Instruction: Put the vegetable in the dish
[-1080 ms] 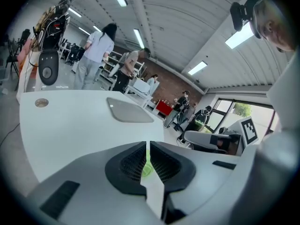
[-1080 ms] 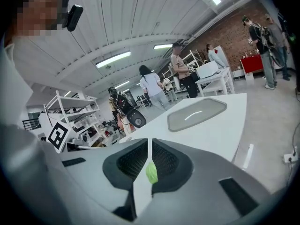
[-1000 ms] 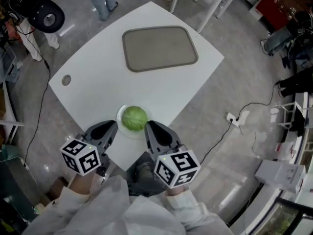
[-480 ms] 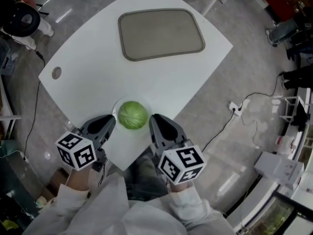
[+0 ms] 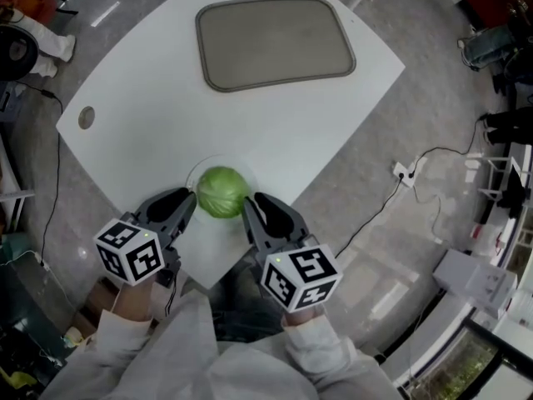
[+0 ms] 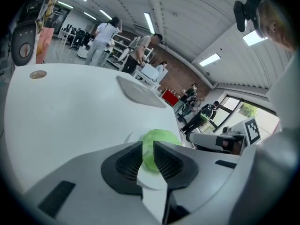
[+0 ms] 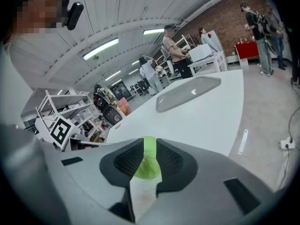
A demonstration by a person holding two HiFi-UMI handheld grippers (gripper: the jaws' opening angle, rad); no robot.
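So the cabbage is sitting in what looks like a shallow white dish. It's white on white, so the rim's hard to trace. That's right near the closest edge of the white table. The left gripper and right gripper flank it on either side, just beside it. Both sets of jaws have just been opening and are a narrow gap apart with nothing between them. There's loads of bare tabletop before the grey tray at the far side.
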